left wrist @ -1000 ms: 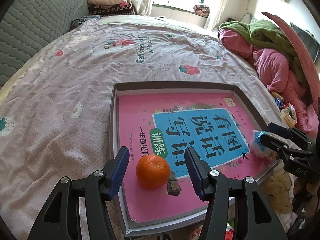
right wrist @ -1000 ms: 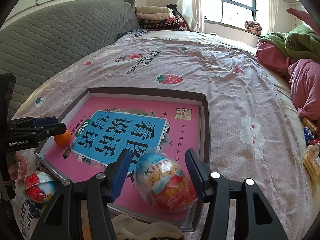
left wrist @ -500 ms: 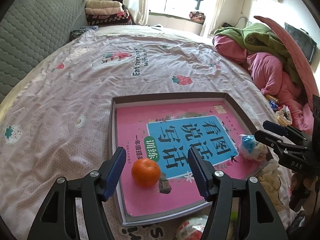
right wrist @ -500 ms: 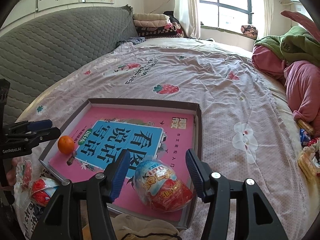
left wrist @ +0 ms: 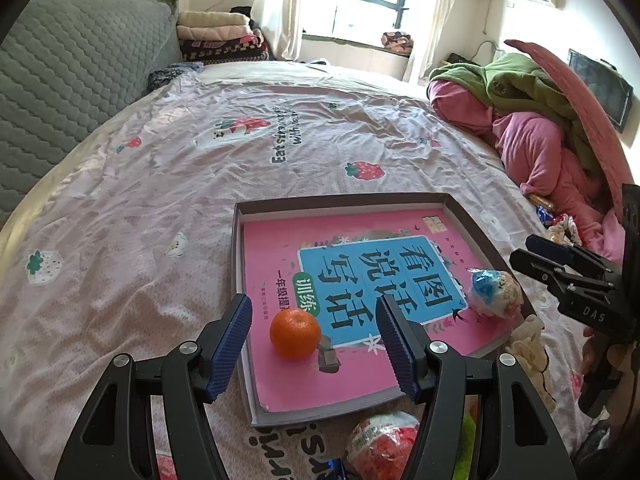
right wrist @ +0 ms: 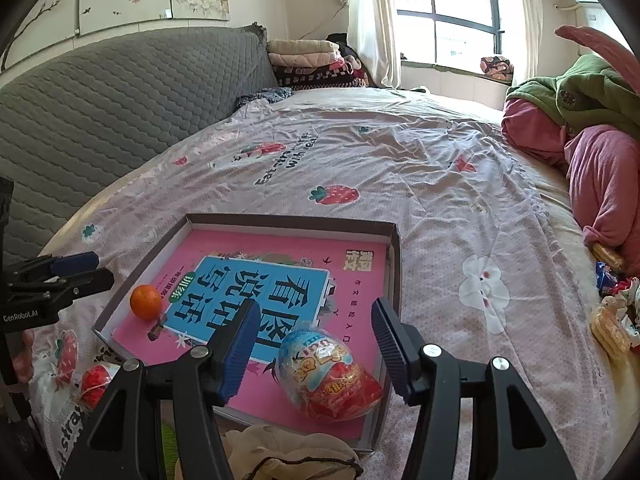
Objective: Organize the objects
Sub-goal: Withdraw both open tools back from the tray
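Pink book [left wrist: 360, 280]: lies flat inside the shallow grey tray [left wrist: 340, 200] on the strawberry-print bedspread [left wrist: 160, 200]; every place below is given from this book.
Orange [left wrist: 295, 333]: sits on the book's near left corner, touching the cover, with a small dark block [left wrist: 328, 356] just beside it.
Wrapped egg [right wrist: 328, 372]: foil, blue at the top and red below, lying tilted on the book's near right corner, close to the tray wall.
Left gripper [left wrist: 314, 344]: fingers spread wide, on the near side of the book's left corner; the orange lies between them in this view but apart from both pads, and nothing is held.
Right gripper [right wrist: 314, 346]: fingers spread wide, on the near side of the book's right corner; the egg lies between them, touching neither pad.
Second wrapped egg [left wrist: 384, 440]: red and white, off the book, just beyond the tray's near edge on the bedspread.
Cream cloth bag [right wrist: 288, 456]: bunched against the tray's near edge below the right gripper.
Pink and green bedding [left wrist: 540, 128]: heaped well to the right of the book.
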The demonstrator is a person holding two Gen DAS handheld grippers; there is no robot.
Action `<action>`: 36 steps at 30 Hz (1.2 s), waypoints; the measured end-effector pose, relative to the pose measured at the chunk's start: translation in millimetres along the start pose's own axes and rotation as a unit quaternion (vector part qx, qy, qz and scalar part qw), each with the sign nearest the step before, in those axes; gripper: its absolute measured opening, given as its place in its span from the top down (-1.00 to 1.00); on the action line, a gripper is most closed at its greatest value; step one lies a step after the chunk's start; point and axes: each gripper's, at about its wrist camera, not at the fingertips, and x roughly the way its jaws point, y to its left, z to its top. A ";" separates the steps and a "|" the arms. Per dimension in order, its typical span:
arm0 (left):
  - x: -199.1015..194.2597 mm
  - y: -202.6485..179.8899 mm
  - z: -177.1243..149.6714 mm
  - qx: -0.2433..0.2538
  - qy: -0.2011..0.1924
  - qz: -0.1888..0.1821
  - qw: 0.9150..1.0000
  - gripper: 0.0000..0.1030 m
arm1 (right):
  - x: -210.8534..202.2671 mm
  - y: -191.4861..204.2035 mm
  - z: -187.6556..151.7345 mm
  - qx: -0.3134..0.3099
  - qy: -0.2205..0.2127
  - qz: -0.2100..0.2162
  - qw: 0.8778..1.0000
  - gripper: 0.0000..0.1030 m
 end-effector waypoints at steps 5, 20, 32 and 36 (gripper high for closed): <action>-5.1 -1.7 -6.3 0.004 0.004 0.010 1.000 -0.28 | -6.2 -0.2 0.4 0.001 -0.006 0.003 1.000 -0.12; -18.6 -3.5 -21.3 0.004 0.002 0.015 1.000 -0.28 | -29.7 10.5 -2.1 -0.015 -0.034 0.009 0.999 -0.12; -23.7 -0.1 -42.4 0.003 0.013 0.011 1.000 -0.28 | -29.9 10.2 -3.4 -0.013 -0.037 0.010 0.999 -0.12; -25.3 -0.9 -46.8 0.000 0.013 0.009 1.000 -0.28 | -32.9 13.0 -5.4 -0.015 -0.040 0.011 0.999 -0.12</action>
